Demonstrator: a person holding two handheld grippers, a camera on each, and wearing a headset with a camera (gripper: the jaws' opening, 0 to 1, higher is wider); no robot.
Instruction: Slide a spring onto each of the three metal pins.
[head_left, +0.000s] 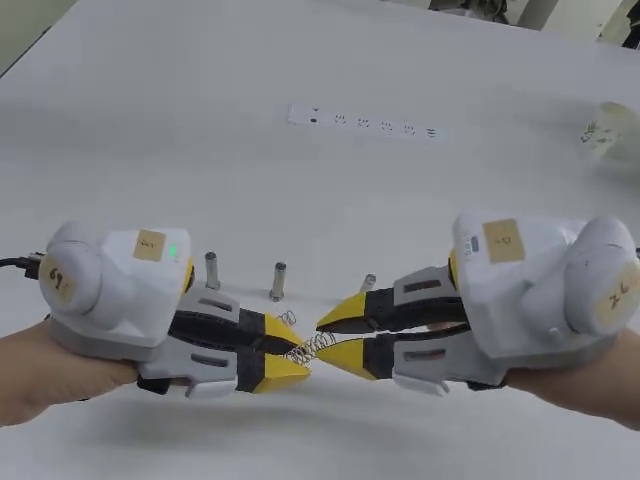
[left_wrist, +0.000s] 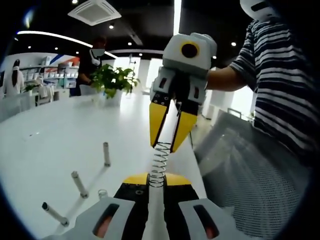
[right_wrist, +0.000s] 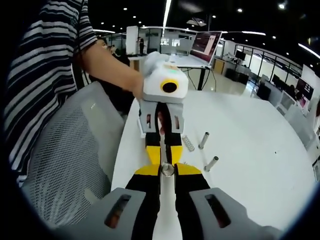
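Spring of thin coiled steel wire (head_left: 312, 348) spans left claw (head_left: 298, 362) and right claw (head_left: 325, 345), each clamped on one end, above the white counter (head_left: 300, 180), just nearer than three bare upright metal pins (head_left: 278, 282); freeing one end and lowering it squarely over a pin seems wisest.

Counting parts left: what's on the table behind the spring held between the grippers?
Three upright bare pins and one loose spring. The right gripper covers the rightmost pin's base.
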